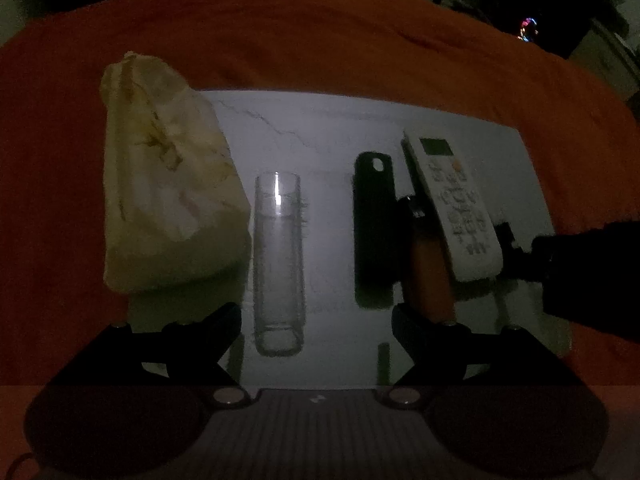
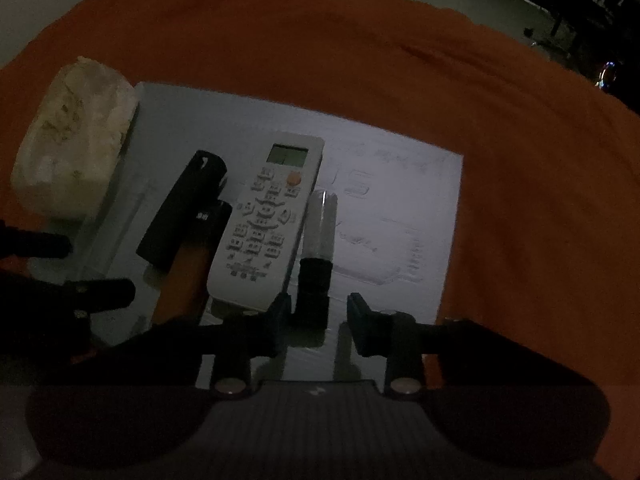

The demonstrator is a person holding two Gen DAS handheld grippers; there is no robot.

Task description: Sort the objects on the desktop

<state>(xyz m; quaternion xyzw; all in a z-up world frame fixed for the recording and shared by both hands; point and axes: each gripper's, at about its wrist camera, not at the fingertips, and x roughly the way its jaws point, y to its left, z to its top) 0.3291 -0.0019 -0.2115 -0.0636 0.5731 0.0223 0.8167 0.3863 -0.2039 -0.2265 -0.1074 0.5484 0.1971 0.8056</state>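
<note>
Five objects lie on a pale marble-patterned board [image 1: 280, 120] set on an orange cloth [image 1: 320, 40], all in dim light. In the left wrist view a cream cloth pouch [image 1: 168, 184] sits at the left, half on the board and half on the cloth, with a clear glass tube [image 1: 278, 256] just beside it. Right of the tube lie a black flat case [image 1: 374, 224], an orange lighter [image 1: 430, 268] and a white remote control [image 1: 456, 204], packed close together (the lighter is wedged between the other two).

The left gripper [image 1: 316, 320] hovers spread wide at the near edge, its fingers on either side of the tube's near end without touching it; the right-hand finger stands just in front of the lighter.

The right gripper [image 2: 318, 318] is also parted and holds nothing. A black-capped silver cylinder [image 2: 318, 248] lies just right of the remote, its near end between the fingers; whether either pad touches it cannot be told.
</note>
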